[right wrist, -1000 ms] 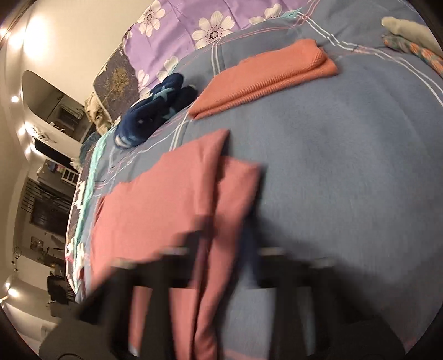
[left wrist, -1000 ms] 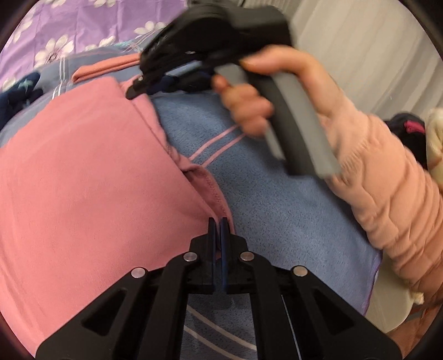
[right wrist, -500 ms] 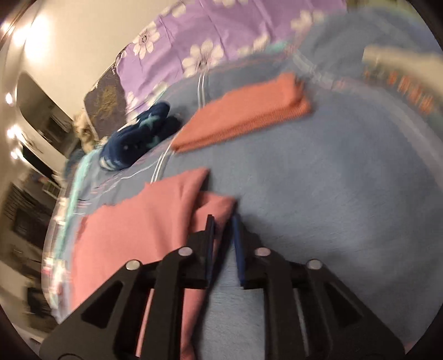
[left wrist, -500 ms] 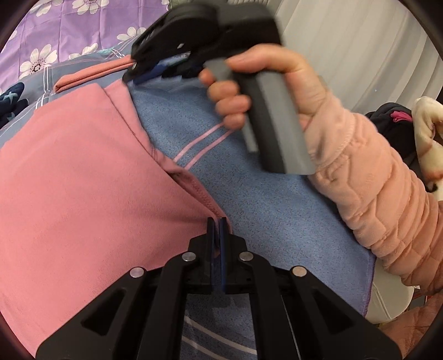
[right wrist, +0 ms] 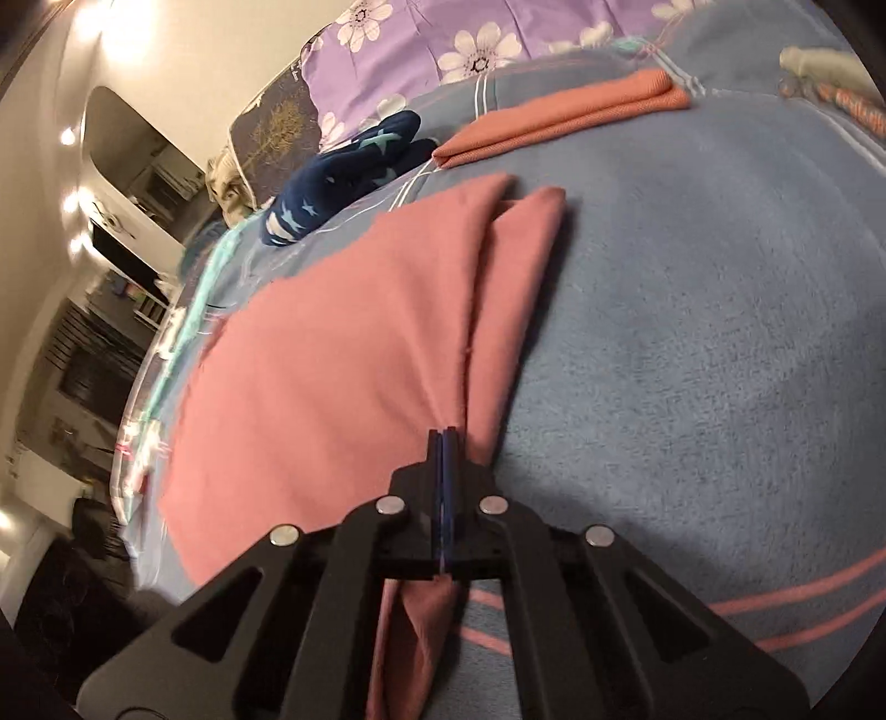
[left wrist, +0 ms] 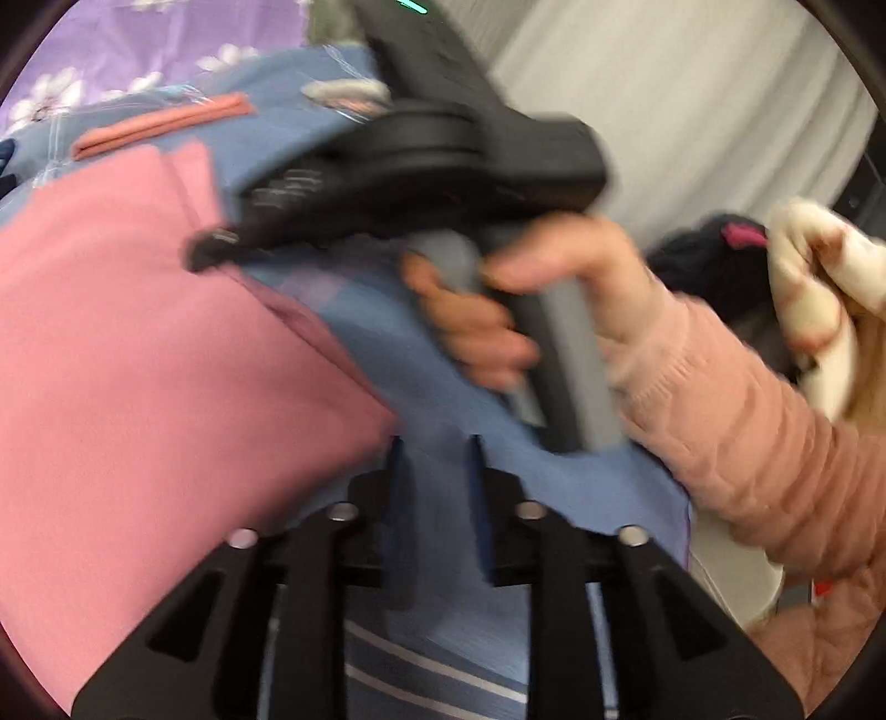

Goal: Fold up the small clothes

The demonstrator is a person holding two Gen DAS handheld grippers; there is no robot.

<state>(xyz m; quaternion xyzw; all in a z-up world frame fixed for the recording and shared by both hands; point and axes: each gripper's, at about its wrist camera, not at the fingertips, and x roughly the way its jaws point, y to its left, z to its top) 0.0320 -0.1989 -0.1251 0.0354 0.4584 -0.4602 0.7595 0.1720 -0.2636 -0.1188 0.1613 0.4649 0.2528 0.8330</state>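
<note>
A pink garment point(left wrist: 144, 354) lies spread on the blue blanket point(left wrist: 443, 399), its right side folded over in a long strip point(right wrist: 515, 288). My left gripper point(left wrist: 434, 465) hovers just right of the garment's near corner; its jaws are opening and only blanket shows between them. My right gripper point(right wrist: 444, 443) is shut on the folded edge of the pink garment point(right wrist: 343, 354), and cloth bunches beneath its fingers. In the left wrist view the right gripper point(left wrist: 213, 252) touches the garment's far edge, held by a hand in a pink sleeve point(left wrist: 747, 443).
A folded orange cloth point(right wrist: 559, 119) and a navy star-print garment point(right wrist: 338, 177) lie farther back by purple floral bedding point(right wrist: 443, 44). Pale small items point(right wrist: 825, 66) sit at the far right. A cream soft toy point(left wrist: 819, 310) and grey curtain point(left wrist: 692, 111) are beside the bed.
My left gripper has opened and let go of the pink hem. My right gripper slid along the folded edge toward the near side and shut on it.
</note>
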